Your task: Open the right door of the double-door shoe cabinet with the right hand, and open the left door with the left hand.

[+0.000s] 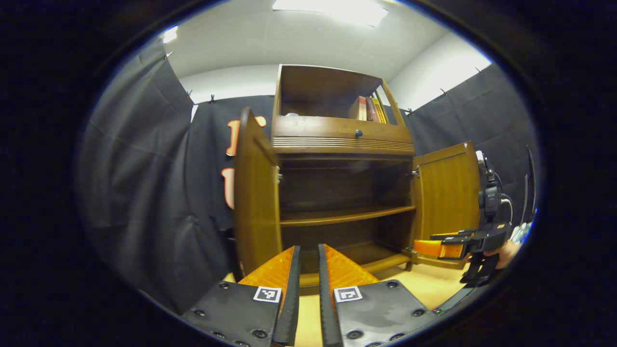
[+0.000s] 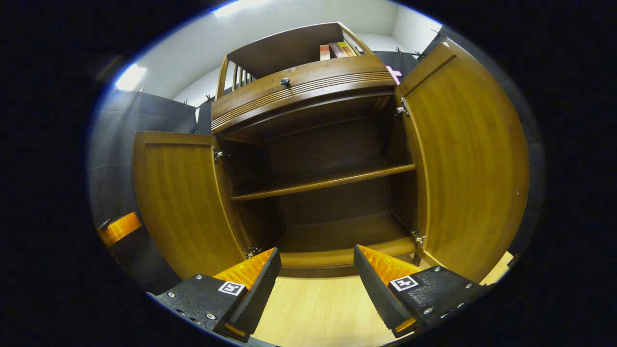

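Observation:
The wooden shoe cabinet (image 1: 342, 140) stands ahead with both doors swung out. In the left gripper view its left door (image 1: 251, 193) is edge-on at the left and its right door (image 1: 448, 193) is at the right. My left gripper (image 1: 308, 249) hangs low in front of the opening, its fingers nearly together and holding nothing. My right gripper (image 1: 436, 246), held by a hand (image 1: 506, 253), hovers before the right door. In the right gripper view the right gripper (image 2: 317, 253) is open and empty before the cabinet floor, between the left door (image 2: 183, 202) and the right door (image 2: 472, 164).
Inside the cabinet are a bare shelf (image 2: 328, 182) and a bottom board (image 2: 337, 236). Above the doors runs a drawer with a dark knob (image 1: 358, 133), and books (image 1: 368, 110) stand on the top shelf. Light wooden floor (image 2: 318, 303) lies in front. Black cloth walls surround the booth.

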`<state>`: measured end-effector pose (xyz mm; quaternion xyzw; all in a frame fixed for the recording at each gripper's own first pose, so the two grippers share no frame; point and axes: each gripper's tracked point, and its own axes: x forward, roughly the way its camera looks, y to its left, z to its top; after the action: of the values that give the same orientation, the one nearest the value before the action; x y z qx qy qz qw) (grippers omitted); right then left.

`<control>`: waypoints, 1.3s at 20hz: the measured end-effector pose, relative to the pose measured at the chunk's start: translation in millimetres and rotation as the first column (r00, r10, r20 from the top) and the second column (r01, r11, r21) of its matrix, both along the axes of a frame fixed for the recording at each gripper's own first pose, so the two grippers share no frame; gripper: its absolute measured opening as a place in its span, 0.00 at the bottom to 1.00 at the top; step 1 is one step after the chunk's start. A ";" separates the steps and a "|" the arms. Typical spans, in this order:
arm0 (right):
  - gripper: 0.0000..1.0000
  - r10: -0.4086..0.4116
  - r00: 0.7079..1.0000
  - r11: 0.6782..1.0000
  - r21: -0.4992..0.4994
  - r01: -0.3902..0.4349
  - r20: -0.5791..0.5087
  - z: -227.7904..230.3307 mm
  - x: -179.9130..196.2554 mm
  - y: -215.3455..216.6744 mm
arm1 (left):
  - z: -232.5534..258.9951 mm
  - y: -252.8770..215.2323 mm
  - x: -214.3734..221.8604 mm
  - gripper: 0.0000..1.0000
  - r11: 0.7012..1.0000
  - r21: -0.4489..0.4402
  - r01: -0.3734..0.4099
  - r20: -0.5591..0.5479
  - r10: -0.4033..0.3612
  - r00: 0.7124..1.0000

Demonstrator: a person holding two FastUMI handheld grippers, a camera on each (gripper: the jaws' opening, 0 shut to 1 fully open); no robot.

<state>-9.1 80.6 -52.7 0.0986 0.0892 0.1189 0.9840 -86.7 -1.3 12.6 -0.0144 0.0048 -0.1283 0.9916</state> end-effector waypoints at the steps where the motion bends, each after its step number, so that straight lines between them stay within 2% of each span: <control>1: 0.94 -0.010 1.000 1.000 -0.021 0.010 0.007 3.3 -3.3 -14.6 | -2.8 -14.1 4.3 0.27 1.000 -0.023 -0.003 -0.011 0.003 1.000; 3: 0.94 -0.032 0.999 0.998 -0.048 0.033 0.013 7.0 -12.4 -41.5 | -3.7 -35.4 12.6 0.26 0.998 -0.049 -0.024 -0.021 0.023 1.000; 6: 0.94 -0.065 0.998 0.995 -0.070 0.066 0.022 12.0 -27.7 -78.7 | -12.6 -62.5 26.2 0.33 0.996 -0.073 -0.050 -0.030 0.048 0.998; 9: 0.94 -0.083 0.996 0.992 -0.097 0.085 0.025 11.6 -40.1 -104.4 | -15.3 -83.8 33.2 0.46 0.995 -0.081 -0.051 -0.033 0.048 0.998; 10: 0.94 -0.082 0.996 0.992 -0.097 0.085 0.027 13.1 -44.3 -109.4 | -17.8 -91.4 34.6 0.56 0.997 -0.065 -0.042 -0.028 0.040 0.999; 11: 1.00 -0.079 0.996 0.992 -0.100 0.082 0.029 14.7 -49.3 -112.5 | -17.1 -94.3 35.6 0.66 0.998 -0.046 -0.052 -0.018 0.051 0.999; 14: 1.00 -0.060 0.998 0.993 -0.104 0.063 0.031 16.3 -57.0 -114.9 | -14.1 -96.5 37.5 0.96 0.996 -0.036 -0.080 0.009 0.080 0.997; 15: 0.94 -0.048 0.998 0.994 -0.094 0.050 0.028 16.4 -58.9 -112.4 | -12.9 -95.0 37.2 0.95 0.994 -0.042 -0.096 0.013 0.097 0.995; 16: 1.00 -0.041 0.999 0.995 -0.088 0.043 0.027 16.6 -58.2 -110.1 | -12.5 -94.0 37.3 0.95 0.992 -0.047 -0.115 0.015 0.115 0.993; 19: 1.00 -0.023 0.999 0.997 -0.080 0.025 0.030 17.4 -55.5 -108.1 | -10.9 -91.8 37.1 0.95 0.989 -0.047 -0.139 0.017 0.140 0.990; 20: 0.94 -0.016 0.999 0.997 -0.077 0.018 0.031 17.6 -53.7 -107.1 | -13.4 -89.9 37.1 0.95 0.989 -0.043 -0.144 0.016 0.144 0.989; 21: 0.94 -0.010 0.999 0.997 -0.077 0.013 0.031 18.2 -53.4 -105.9 | -12.6 -88.5 36.9 0.95 0.988 -0.037 -0.149 0.016 0.149 0.989; 22: 1.00 -0.005 1.000 0.997 -0.076 0.007 0.030 17.7 -52.4 -105.0 | -14.4 -86.8 36.8 0.95 0.987 -0.031 -0.157 0.016 0.157 0.987; 24: 1.00 0.005 0.999 0.997 -0.073 -0.003 0.031 18.9 -50.4 -101.0 | -16.6 -83.3 36.3 0.95 0.985 -0.024 -0.169 0.011 0.170 0.985; 25: 0.94 0.009 0.999 0.998 -0.069 -0.007 0.033 19.7 -50.3 -98.8 | -17.1 -82.2 36.1 0.96 0.984 -0.024 -0.175 0.008 0.175 0.984; 26: 0.94 0.013 0.999 0.998 -0.065 -0.011 0.033 20.1 -50.2 -96.1 | -17.7 -80.9 36.5 0.96 0.983 -0.026 -0.179 0.004 0.180 0.984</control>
<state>-59.2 -15.6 -32.7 0.0640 0.0770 0.1235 0.9873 -50.1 -82.1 -5.2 -0.0272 -0.0016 -0.0386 0.9989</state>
